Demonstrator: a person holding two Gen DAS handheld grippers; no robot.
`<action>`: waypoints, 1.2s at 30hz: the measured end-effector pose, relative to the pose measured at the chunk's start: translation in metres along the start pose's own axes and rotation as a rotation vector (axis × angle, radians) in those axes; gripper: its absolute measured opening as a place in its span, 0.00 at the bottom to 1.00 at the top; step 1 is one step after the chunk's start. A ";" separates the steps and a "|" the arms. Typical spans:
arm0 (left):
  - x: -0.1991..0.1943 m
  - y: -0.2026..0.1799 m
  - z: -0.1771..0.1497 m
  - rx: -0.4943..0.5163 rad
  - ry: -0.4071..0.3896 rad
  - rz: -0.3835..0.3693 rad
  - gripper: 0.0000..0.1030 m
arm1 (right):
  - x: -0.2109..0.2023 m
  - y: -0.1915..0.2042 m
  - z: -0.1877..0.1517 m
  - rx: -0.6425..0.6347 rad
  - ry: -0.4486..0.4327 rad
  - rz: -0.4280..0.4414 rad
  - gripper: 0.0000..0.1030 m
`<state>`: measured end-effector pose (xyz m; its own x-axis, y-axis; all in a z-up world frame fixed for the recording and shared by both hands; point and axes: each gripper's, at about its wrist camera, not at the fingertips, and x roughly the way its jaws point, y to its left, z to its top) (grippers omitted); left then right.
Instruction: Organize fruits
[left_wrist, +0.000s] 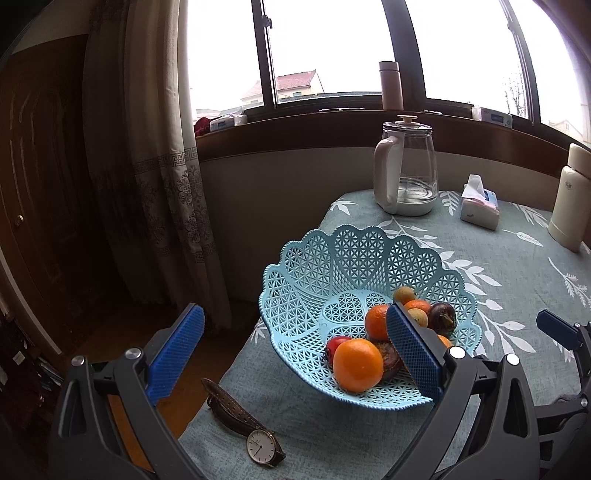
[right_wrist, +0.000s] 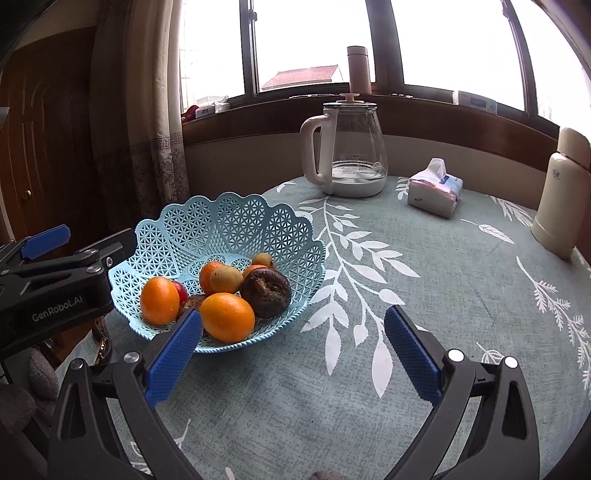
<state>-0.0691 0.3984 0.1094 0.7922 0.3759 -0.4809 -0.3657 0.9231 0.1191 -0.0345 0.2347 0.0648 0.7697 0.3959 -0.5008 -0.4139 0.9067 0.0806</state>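
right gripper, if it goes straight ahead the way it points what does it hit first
Probably nothing soon: the open right gripper points over bare tablecloth, right of the basket. The kettle stands farther along, though depth is unclear.

The basket (right_wrist: 229, 221) looks like pale blue moulded plastic, an openwork lattice with a slight sheen. Oranges (right_wrist: 227, 316) in it have that glossy dimpled peel, while the dark brown fruit (right_wrist: 266, 291) at about 3 o'clock of them is matt and wrinkly. Tablecloth (right_wrist: 443, 295) is a woven, slightly rough cloth, matt. Kettle (right_wrist: 351, 147) at 12 o'clock is clear shiny glass with a smooth white plastic handle and base. Gripper pads (right_wrist: 412, 354) are blue, knobbly, rubbery-looking, on matt dark plastic arms with shiny metal bolts. The watch (left_wrist: 261, 445) has a brown leathery strap and glossy face. Curtain (left_wrist: 162, 147) is soft cloth.
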 end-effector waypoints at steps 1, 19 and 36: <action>0.000 -0.001 0.000 0.003 0.001 -0.001 0.97 | 0.000 0.000 0.000 -0.002 0.001 -0.001 0.95; 0.005 -0.005 -0.008 0.032 0.017 0.007 0.97 | -0.001 0.004 0.000 -0.016 0.005 0.009 0.95; 0.009 -0.006 -0.011 0.033 0.027 -0.005 0.97 | 0.011 -0.002 -0.003 0.024 0.096 0.064 0.95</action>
<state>-0.0647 0.3953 0.0950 0.7805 0.3691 -0.5046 -0.3449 0.9274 0.1448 -0.0264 0.2365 0.0566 0.6912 0.4387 -0.5742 -0.4483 0.8836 0.1354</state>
